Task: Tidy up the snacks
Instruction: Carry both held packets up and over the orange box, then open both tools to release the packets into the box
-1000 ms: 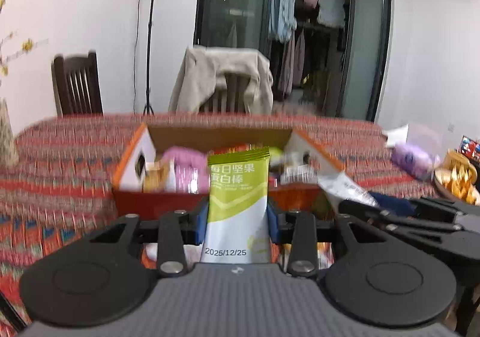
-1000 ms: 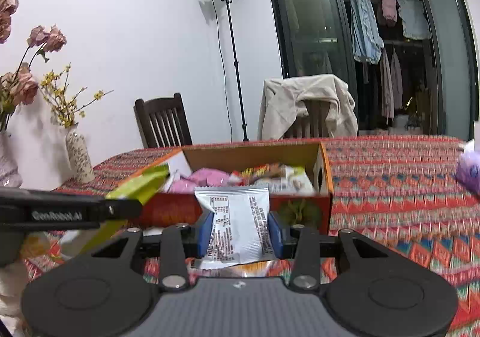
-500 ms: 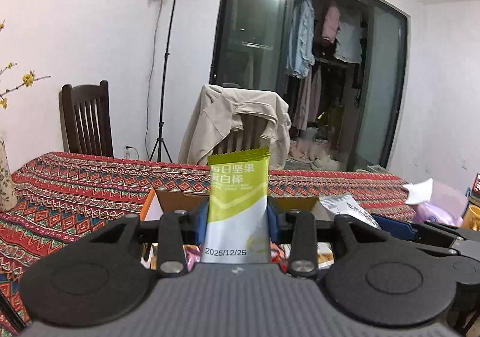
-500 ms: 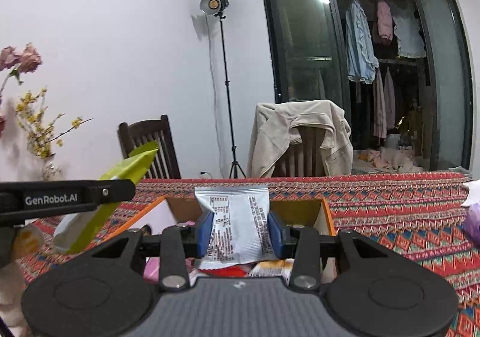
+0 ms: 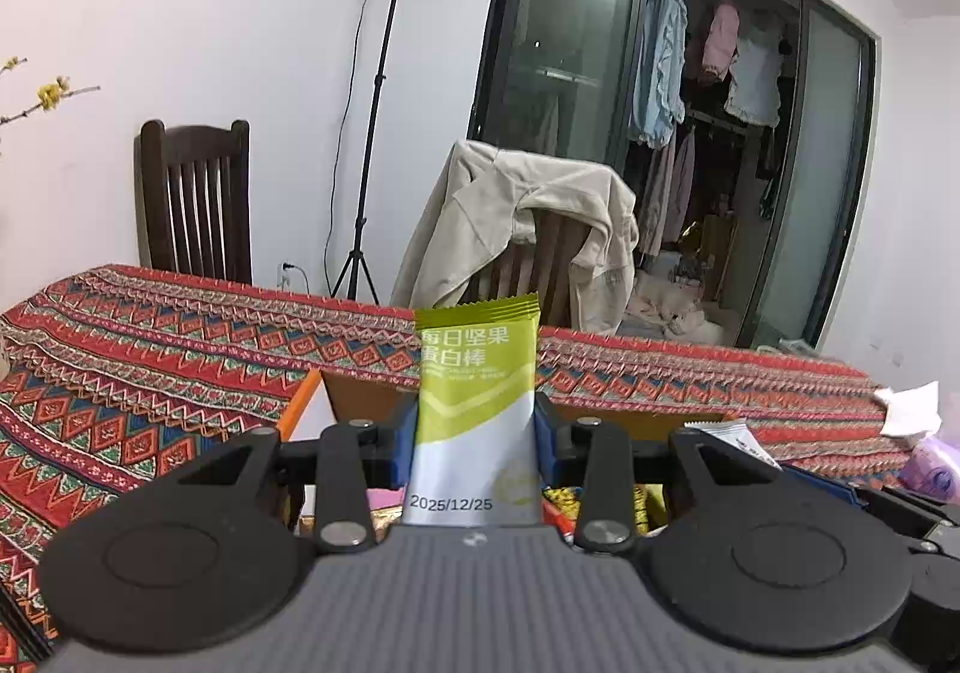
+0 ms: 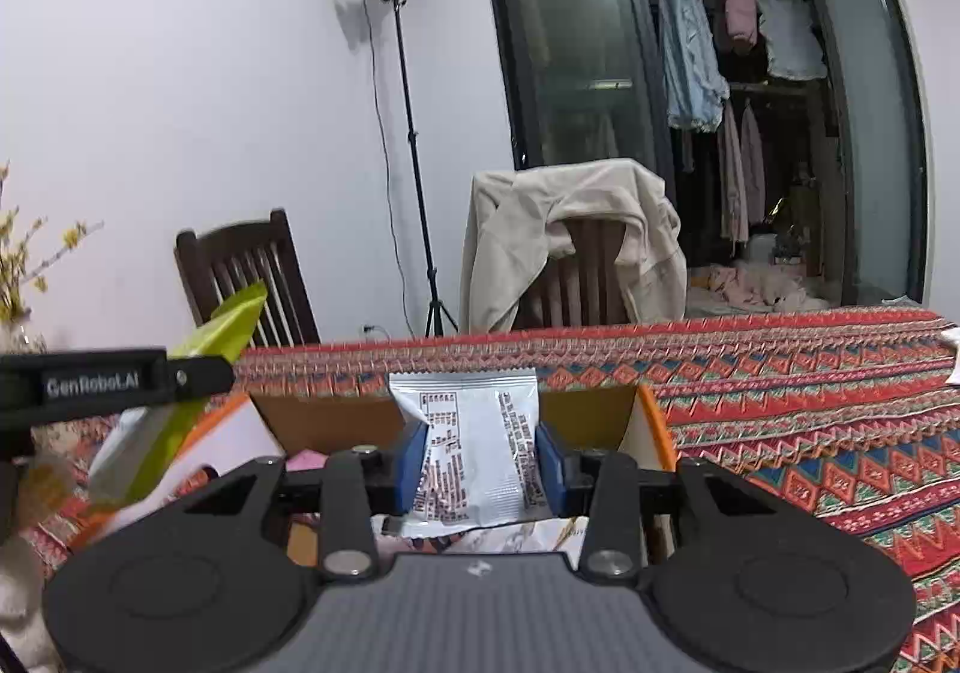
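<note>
My left gripper is shut on a green and white snack bar packet, held upright above the open cardboard box. In the right wrist view my right gripper is shut on a silver snack packet with dark print, also over the cardboard box. Several snacks lie inside the box, mostly hidden behind the grippers. At the left of the right wrist view the left gripper shows from the side with the green packet sticking up from it.
The table has a red patterned cloth. A white paper and a purple bag lie at its right. Behind it stand a dark wooden chair, a chair draped with a beige jacket, and a light stand.
Both grippers have moved forward over the box while keeping their packets. The box front wall has dropped out of sight below the grippers, and the far wall and room behind show more.
</note>
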### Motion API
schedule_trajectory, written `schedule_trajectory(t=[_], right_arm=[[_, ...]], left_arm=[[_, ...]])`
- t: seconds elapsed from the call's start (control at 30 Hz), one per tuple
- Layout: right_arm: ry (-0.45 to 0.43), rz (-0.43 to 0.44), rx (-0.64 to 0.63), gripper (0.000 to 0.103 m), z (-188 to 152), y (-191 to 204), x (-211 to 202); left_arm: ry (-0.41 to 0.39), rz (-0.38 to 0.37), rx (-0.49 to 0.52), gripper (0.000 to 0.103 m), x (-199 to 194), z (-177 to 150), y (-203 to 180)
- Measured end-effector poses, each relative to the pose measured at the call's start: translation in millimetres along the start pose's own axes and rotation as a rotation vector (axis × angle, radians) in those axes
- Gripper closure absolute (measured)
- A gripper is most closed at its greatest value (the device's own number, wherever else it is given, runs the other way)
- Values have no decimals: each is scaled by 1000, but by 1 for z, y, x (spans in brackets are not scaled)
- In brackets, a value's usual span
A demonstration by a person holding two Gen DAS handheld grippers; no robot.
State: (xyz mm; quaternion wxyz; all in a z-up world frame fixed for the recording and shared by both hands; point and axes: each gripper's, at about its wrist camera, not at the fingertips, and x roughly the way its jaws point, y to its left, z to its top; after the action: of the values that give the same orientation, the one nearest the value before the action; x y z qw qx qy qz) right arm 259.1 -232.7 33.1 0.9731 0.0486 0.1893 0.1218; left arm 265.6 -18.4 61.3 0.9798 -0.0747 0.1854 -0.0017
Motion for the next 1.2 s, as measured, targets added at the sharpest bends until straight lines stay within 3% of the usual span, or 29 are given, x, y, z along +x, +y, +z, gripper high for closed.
schedule_trajectory(t=[0.23, 0.33, 0.4, 0.43, 0.47, 0.5, 0.53, 0.6, 1.2], right_arm=[[48, 0, -7, 64, -12, -1, 15], [49, 2, -6, 57, -13, -1, 15], [52, -1, -7, 39, -13, -1, 15], [50, -2, -1, 20, -14, -2, 14], [45, -3, 4, 8, -15, -3, 13], [40, -1, 7, 6, -15, -3, 13], [39, 1, 10, 4, -15, -3, 12], [42, 4, 17, 0, -15, -4, 12], [21, -4, 12, 0, -14, 0, 1]], left_arm=[[51, 23, 2, 64, 19, -14, 7], [55, 20, 16, 60, 20, -18, 7], [39, 15, 25, 44, 16, -20, 7], [32, 14, 27, 36, 15, -20, 7], [18, 21, 28, 18, 13, -21, 6], [-4, 33, 28, 4, 10, -21, 6], [-21, 41, 27, 0, 6, -22, 6], [-39, 47, 25, 0, 4, -22, 7], [-62, 47, 10, 0, -10, -20, 6]])
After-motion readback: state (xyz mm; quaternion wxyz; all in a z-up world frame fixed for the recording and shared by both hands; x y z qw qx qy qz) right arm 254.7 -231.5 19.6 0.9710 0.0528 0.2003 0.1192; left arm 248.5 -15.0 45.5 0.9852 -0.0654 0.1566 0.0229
